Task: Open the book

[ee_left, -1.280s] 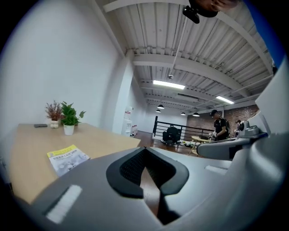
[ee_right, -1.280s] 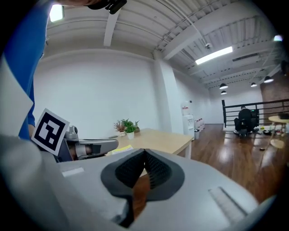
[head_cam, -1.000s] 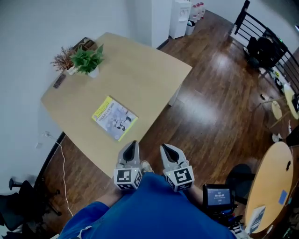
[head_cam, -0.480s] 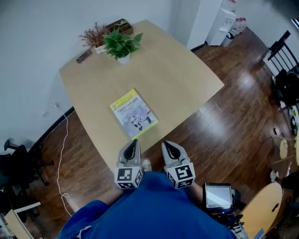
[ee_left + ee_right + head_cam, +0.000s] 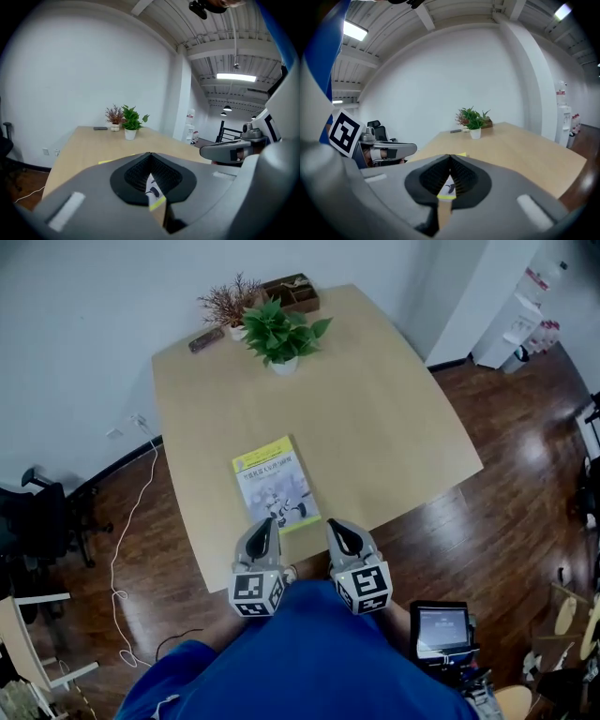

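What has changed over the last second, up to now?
The person has closed in on the table: the tip of the left gripper now overlaps the near end of the book in the head view, the right gripper just beside it. Nothing was grasped or released. Both grippers stay shut and empty; the book still lies closed.

The book [image 5: 275,486] lies on the table [image 5: 394,427] by its near edge; the plant [image 5: 281,334] stands at its far edge.

Potted plant [image 5: 279,336] on light wooden table [image 5: 394,427]
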Motion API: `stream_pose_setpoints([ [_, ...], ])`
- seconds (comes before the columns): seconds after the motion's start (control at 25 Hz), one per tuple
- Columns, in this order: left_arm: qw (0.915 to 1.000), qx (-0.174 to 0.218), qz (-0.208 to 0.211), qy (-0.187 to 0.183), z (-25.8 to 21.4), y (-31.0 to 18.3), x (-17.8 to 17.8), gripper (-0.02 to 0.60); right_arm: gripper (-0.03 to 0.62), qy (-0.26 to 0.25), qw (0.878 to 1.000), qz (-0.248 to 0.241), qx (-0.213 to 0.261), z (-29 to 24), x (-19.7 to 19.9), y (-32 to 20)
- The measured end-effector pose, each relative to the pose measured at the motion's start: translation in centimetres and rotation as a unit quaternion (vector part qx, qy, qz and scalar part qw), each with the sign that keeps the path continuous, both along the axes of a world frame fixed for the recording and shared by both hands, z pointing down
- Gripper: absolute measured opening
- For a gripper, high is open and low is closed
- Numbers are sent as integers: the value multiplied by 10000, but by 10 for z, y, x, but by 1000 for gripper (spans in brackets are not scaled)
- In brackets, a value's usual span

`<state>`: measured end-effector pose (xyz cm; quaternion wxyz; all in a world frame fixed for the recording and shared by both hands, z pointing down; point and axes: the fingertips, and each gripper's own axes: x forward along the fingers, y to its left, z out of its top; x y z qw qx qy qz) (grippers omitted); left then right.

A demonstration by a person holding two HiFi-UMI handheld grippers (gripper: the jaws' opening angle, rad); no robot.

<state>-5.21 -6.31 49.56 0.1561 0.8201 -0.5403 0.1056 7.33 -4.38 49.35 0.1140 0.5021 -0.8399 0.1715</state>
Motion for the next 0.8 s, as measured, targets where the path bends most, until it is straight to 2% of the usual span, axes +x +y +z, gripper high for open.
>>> stream_pose_setpoints([
  [0.48,9949,-114,-903,-433,8,-47,35,8,3,-228,9946,-983,-245,17,33,-74],
  [0.8,9935,-361,-944,-515,23,-64,40,8,3,-172,9926,-1120,-430,33,29,-97],
])
